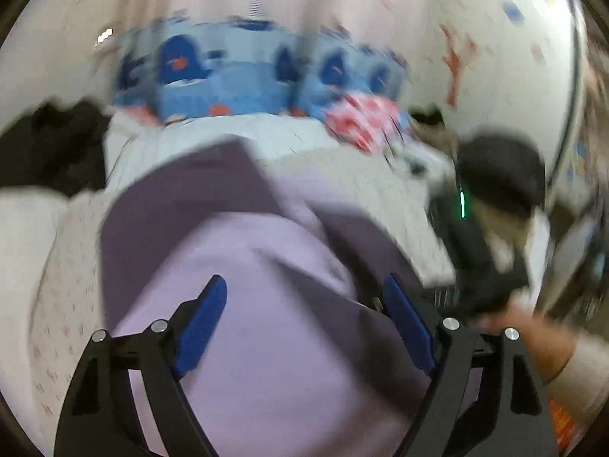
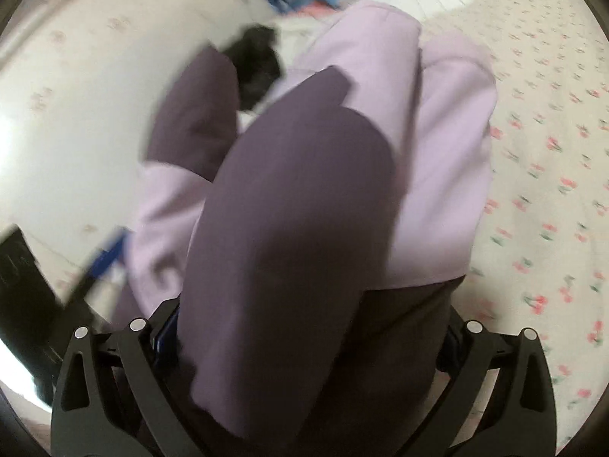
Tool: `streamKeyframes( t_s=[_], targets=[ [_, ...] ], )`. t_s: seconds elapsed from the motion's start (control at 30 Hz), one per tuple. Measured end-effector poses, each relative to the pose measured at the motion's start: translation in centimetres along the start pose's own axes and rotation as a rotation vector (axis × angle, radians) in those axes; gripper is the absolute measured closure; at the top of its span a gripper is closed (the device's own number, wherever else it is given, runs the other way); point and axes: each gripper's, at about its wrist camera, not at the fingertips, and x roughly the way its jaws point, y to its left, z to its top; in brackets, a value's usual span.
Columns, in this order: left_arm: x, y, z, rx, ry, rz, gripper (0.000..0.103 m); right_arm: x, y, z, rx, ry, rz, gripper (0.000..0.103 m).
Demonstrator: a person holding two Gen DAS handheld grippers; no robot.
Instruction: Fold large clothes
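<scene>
Right tool [image 2: 304, 342] clenched on dark purple sleeve of lilac garment [image 1: 266, 266], lying lengthwise on bed [image 2: 533, 152] toward frame top; left tool [image 1: 304, 304] released, hovering just above lower centre

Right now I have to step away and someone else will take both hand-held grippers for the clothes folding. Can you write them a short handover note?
Left hand-held gripper: open, nothing between its blue pads, hovering above the garment.
Right hand-held gripper: dark purple cloth fills the space between its fingers; pads hidden, so the grip looks likely but is unconfirmed.
Garment: the two-tone purple garment lies on the floral bedsheet, a dark purple panel draped over the lilac body.
Done: partly gathered, at least one layer turned over.
Left: lay down the held part, finish folding, smooth it. A black garment lies further back.
</scene>
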Motion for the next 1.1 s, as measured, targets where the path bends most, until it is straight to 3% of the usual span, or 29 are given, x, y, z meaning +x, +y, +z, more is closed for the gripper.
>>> streamKeyframes(
  t_s=[0.07, 0.13, 0.17, 0.23, 0.3, 0.4, 0.5, 0.57, 0.63, 0.7, 0.83, 0.9, 0.97, 1.0, 1.03, 1.1],
  targets=[
    [-2.4, 4.2, 0.7, -0.156, -0.058, 0.026, 0.021, 0.1, -2.2, -1.2, 0.065, 0.005, -0.002, 0.006],
    [-4.0, 8.7, 0.5, -0.324, -0.084, 0.091, 0.007, -0.5, -3.2, -1.8, 0.089, -0.014, 0.015, 0.006],
    [-4.1, 11.2, -0.1, -0.428, -0.056, 0.112, 0.007, -1.0, -3.3, -2.0, 0.088, -0.029, 0.013, 0.006],
    [-2.5, 14.9, -1.2, -0.553, 0.075, 0.093, 0.007, -1.9, -3.4, -1.9, 0.074, -0.054, -0.003, 0.006],
    [-0.2, 16.5, -2.9, -0.634, 0.199, 0.069, 0.007, -2.6, -3.7, -1.2, 0.069, -0.054, -0.017, 0.006],
    [2.7, 15.4, -4.1, -0.595, 0.313, 0.019, 0.007, -3.2, -4.4, 0.0, 0.094, -0.049, -0.022, 0.006],
    [3.8, 14.8, -4.3, -0.581, 0.313, 0.023, 0.006, -3.4, -5.2, -0.4, 0.177, -0.024, 0.018, 0.006],
    [4.7, 14.6, -4.9, -0.644, 0.347, -0.124, 0.006, -1.8, -5.9, -0.9, 0.248, 0.028, 0.130, 0.006],
    [4.9, 11.8, -4.2, -0.451, 0.357, -0.047, 0.005, -2.0, -5.5, -1.4, 0.214, 0.024, 0.113, 0.006],
    [4.9, 10.1, -4.0, -0.372, 0.357, -0.027, 0.005, -3.8, -5.6, -1.4, 0.194, -0.018, 0.026, 0.006],
    [5.1, 7.8, -3.7, -0.259, 0.342, 0.036, 0.005, -9.8, -2.1, 0.0, -0.004, -0.265, -0.301, 0.006],
    [5.3, 6.8, -3.5, -0.213, 0.338, 0.078, 0.005, -10.6, 0.3, 1.9, -0.101, -0.328, -0.364, 0.006],
    [5.3, 6.9, -3.1, -0.212, 0.338, 0.081, 0.005, -9.3, 1.9, 4.0, -0.161, -0.294, -0.350, 0.006],
    [5.2, 6.9, -3.0, -0.213, 0.338, 0.079, 0.005, -7.4, 1.8, 4.8, -0.162, -0.223, -0.355, 0.006],
    [5.2, 7.2, -3.0, -0.223, 0.341, 0.073, 0.005, -4.3, 0.9, 5.3, -0.167, -0.094, -0.398, 0.006],
    [4.9, 8.4, -2.8, -0.253, 0.340, 0.038, 0.006, -2.5, -0.1, 5.6, -0.150, -0.049, -0.396, 0.006]
  ],
)
